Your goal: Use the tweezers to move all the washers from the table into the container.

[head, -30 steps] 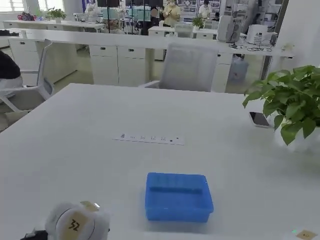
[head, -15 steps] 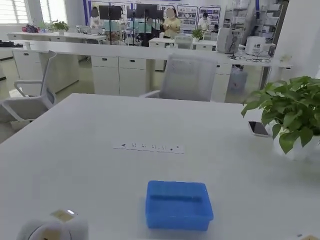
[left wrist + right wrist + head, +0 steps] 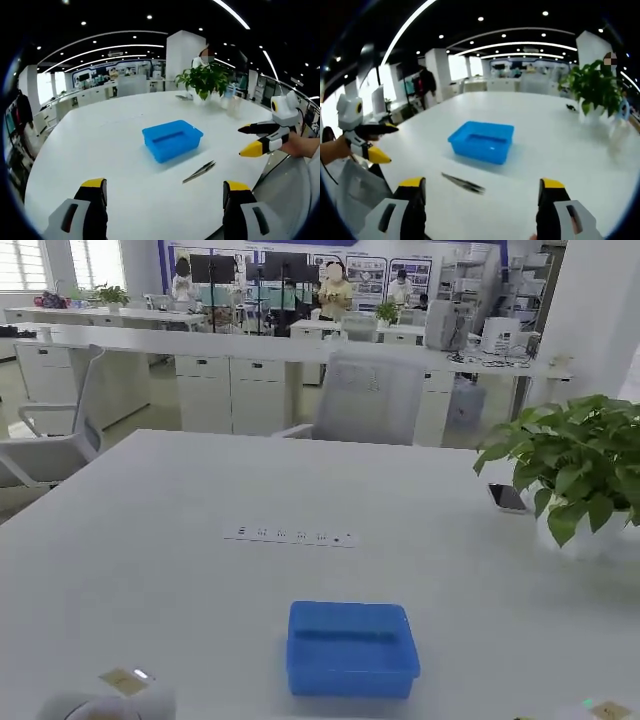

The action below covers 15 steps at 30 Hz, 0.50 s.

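Note:
A blue rectangular container [image 3: 352,650] stands on the white table [image 3: 150,560], near the front. Metal tweezers [image 3: 199,171] lie flat on the table just in front of the container [image 3: 172,140], untouched by either gripper. My left gripper [image 3: 162,186] is open and hangs above the table's near edge, empty. My right gripper [image 3: 480,183] is open too, with the tweezers [image 3: 462,183] lying ahead of it, before the container [image 3: 481,141]. Each gripper appears open in the other's view: the right gripper [image 3: 250,139] and the left gripper [image 3: 380,144]. A gripper's white top [image 3: 105,705] peeks in at the lower left.
A potted plant [image 3: 570,470] stands at the table's right side, with a phone [image 3: 505,497] beside it. A socket strip [image 3: 290,535] is set into the table's middle. A grey chair [image 3: 370,395] stands behind the far edge. People stand far back in the room.
The head camera has tilted up and shifted a little. The white gripper top at the lower left has sunk lower in the picture. The container has stayed put.

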{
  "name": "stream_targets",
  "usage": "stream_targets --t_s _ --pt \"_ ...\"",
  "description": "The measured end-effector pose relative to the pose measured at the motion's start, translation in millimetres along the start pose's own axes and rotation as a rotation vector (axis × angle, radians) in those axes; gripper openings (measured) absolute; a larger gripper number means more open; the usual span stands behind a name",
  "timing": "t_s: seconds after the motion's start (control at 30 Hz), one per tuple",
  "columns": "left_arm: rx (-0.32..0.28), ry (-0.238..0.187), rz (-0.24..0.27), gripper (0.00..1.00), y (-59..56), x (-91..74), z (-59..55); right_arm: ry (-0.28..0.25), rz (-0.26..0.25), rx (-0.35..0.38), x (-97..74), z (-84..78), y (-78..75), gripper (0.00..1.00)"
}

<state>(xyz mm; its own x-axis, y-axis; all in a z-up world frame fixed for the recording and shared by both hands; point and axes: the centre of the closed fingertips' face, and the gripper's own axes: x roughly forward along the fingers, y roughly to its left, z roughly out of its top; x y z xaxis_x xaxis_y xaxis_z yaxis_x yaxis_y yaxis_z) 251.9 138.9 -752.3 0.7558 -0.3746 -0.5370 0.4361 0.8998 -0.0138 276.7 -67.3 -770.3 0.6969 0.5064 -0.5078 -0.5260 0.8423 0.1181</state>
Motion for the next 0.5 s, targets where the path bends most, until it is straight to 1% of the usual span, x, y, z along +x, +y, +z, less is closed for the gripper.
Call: stream_targets --t_s 0.13,0.27,0.5 --pt "0.011 0.010 0.000 0.99 0.6 0.4 -1.8 0.000 -0.005 0.002 -0.2 -0.1 -0.9 0.92" --pt "0.011 0.013 -0.002 0.99 1.7 -0.5 -2.7 0.001 -0.011 0.000 -0.3 -0.1 -2.0 0.91" --pt "0.006 0.002 0.005 0.99 4.7 -3.4 0.2 0.009 -0.012 -0.006 -0.2 -1.4 -1.4 0.90"
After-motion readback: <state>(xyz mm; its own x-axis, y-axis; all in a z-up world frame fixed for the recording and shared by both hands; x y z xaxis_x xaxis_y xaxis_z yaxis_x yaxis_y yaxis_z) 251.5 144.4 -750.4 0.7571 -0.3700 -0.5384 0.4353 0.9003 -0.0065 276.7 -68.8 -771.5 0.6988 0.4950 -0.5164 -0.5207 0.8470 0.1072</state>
